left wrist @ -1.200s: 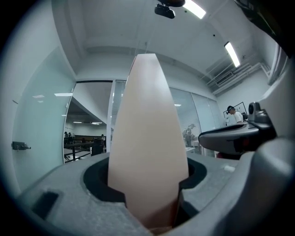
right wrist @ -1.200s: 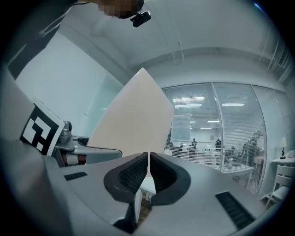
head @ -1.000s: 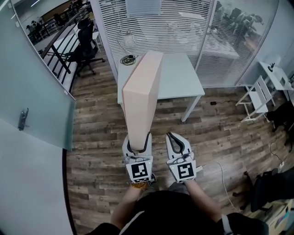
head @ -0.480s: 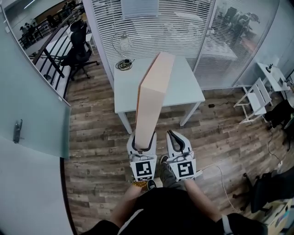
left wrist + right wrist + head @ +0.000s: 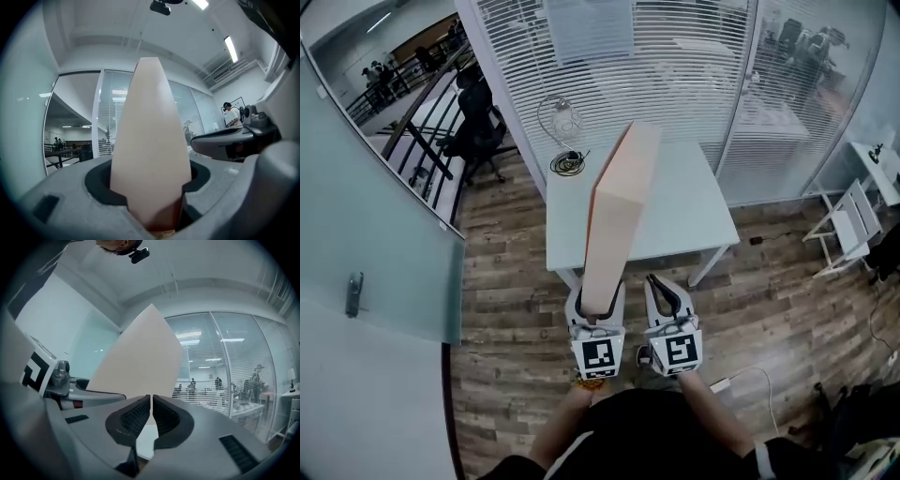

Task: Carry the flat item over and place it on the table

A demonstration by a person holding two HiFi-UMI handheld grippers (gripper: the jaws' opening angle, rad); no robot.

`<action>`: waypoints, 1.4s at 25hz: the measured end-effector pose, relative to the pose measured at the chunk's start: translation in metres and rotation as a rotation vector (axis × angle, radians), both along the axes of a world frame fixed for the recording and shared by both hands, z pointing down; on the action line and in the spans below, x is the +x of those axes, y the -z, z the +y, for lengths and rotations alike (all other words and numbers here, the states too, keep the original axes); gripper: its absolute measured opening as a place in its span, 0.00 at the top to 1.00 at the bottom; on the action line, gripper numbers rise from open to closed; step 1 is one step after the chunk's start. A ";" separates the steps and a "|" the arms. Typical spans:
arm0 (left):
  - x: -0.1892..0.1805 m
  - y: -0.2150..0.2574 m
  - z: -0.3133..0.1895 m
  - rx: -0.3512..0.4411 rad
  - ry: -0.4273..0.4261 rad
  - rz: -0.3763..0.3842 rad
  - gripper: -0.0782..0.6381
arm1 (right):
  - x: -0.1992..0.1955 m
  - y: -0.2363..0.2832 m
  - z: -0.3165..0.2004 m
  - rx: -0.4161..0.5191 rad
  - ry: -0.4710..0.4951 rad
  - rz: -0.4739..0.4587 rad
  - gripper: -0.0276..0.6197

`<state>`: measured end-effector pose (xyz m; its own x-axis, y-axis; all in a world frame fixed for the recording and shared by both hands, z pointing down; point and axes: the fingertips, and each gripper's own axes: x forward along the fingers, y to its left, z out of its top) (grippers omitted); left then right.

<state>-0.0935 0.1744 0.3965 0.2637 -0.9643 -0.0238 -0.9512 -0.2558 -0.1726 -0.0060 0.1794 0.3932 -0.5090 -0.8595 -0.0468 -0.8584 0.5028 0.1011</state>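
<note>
Left claw: the left claw (image 5: pixel 599 307) squeezes the bottom end of the pink board, with one jaw on each flat side.
Right claw: the right claw (image 5: pixel 654 279) is shut tight with nothing in it. It sits just beside the left one, low in the middle of the frame.
White table: the white table (image 5: pixel 689 211) fills the middle of the frame, right ahead of both claws. Most of its top is bare.
Pink board: the pink board (image 5: pixel 619 211) sticks out long from the left claw and stands on its thin edge. It is up in the air and not on the table yet.
Cable coil: the cable coil (image 5: pixel 568 164) is small and dark, on the table's upper left corner.
Step now: I think the carrying is nearly done and the putting down comes next.
Doing it well: keep the squeeze firm, because a long board held by one end may wobble. Tip it flat onto the bare part, away from the coil, then let go.
</note>
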 end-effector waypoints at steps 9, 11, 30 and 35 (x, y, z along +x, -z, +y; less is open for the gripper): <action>0.031 -0.013 -0.081 -0.041 0.037 -0.014 0.49 | 0.020 -0.011 -0.082 -0.001 0.046 0.031 0.93; 0.042 -0.019 -0.092 -0.055 0.036 -0.005 0.49 | 0.022 -0.020 -0.095 -0.006 0.065 0.058 0.93; 0.061 -0.064 -0.256 -0.165 -0.021 -0.009 0.49 | 0.072 -0.044 -0.247 -0.111 0.005 0.106 0.93; 0.064 -0.069 -0.308 -0.180 -0.065 0.006 0.49 | 0.074 -0.049 -0.301 -0.137 -0.013 0.129 0.93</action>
